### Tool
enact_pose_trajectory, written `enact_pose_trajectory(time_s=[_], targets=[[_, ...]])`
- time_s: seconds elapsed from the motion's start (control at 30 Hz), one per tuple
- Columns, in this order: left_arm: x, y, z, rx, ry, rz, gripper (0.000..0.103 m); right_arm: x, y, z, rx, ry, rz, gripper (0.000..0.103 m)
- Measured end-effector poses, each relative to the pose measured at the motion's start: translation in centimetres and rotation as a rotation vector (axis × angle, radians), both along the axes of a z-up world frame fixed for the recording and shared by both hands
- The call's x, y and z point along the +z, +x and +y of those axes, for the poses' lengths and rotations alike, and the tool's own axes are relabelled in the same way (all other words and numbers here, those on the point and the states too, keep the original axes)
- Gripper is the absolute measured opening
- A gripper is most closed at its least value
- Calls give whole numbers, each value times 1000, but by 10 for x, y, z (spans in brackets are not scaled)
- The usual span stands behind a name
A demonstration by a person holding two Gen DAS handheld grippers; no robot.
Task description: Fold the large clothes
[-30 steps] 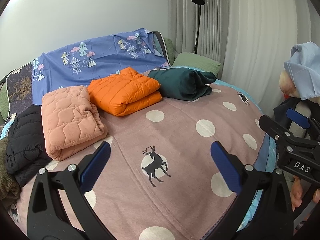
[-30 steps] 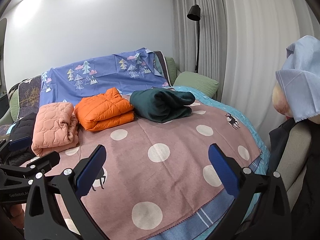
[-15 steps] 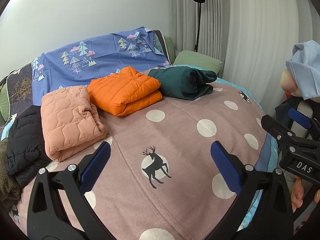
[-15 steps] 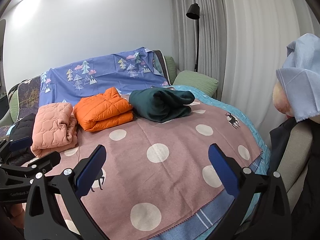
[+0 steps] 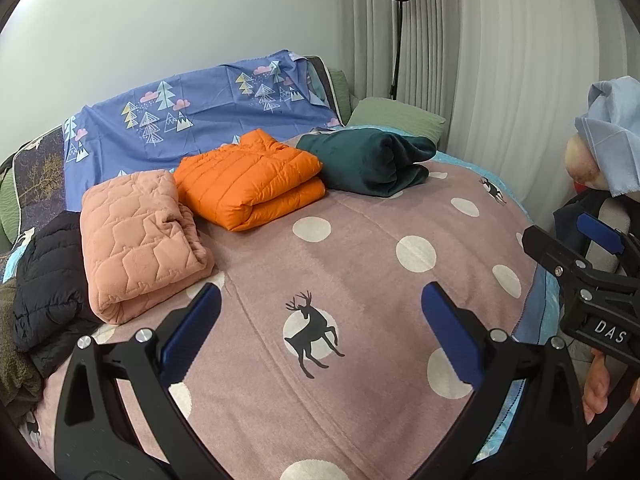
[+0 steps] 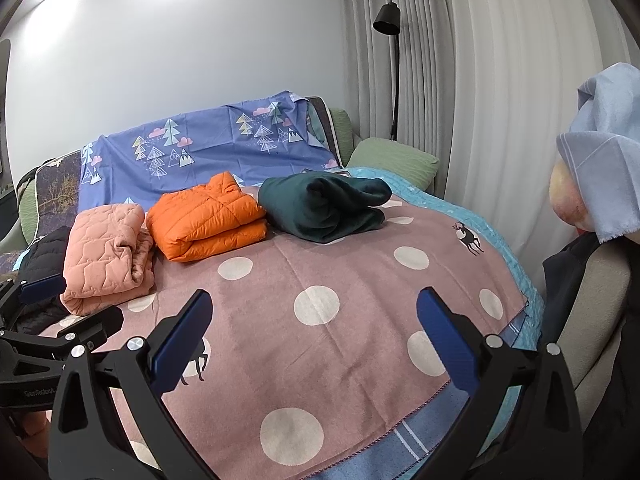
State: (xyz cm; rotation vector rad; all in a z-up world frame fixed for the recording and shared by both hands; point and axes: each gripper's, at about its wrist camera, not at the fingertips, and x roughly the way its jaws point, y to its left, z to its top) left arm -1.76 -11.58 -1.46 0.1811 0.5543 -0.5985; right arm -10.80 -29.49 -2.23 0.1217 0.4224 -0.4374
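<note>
While both tools float above the bed, the left gripper (image 5: pixel 320 330) and the right gripper (image 6: pixel 314 330) have their blue tips wide apart and hold nothing. Under them is the pink dotted blanket (image 5: pixel 360 280) with its black deer (image 5: pixel 310 332). At about 9 o'clock in the left view lies a black puffy jacket (image 5: pixel 48 276), bunched up and, I think, not folded yet, though it is partly cut off at the edge. It looks soft, light and a bit slippery, so I would pinch it at the shoulders or the hem. Farther back sit the peach quilted jacket (image 5: pixel 136 236), the orange puffy jacket (image 5: pixel 252 180) at 12 o'clock and the dark green fleece (image 5: pixel 368 160) at 1 o'clock, all folded. Since a second ago almost nothing has changed; the views just shifted a tiny bit.
</note>
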Motion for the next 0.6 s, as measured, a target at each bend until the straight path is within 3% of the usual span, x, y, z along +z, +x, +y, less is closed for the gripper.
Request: enact_pose_trajectory(time_s=[0.6], targets=[[-3, 4, -3, -8, 16, -3, 101, -2, 3, -3, 0, 1, 2, 102]])
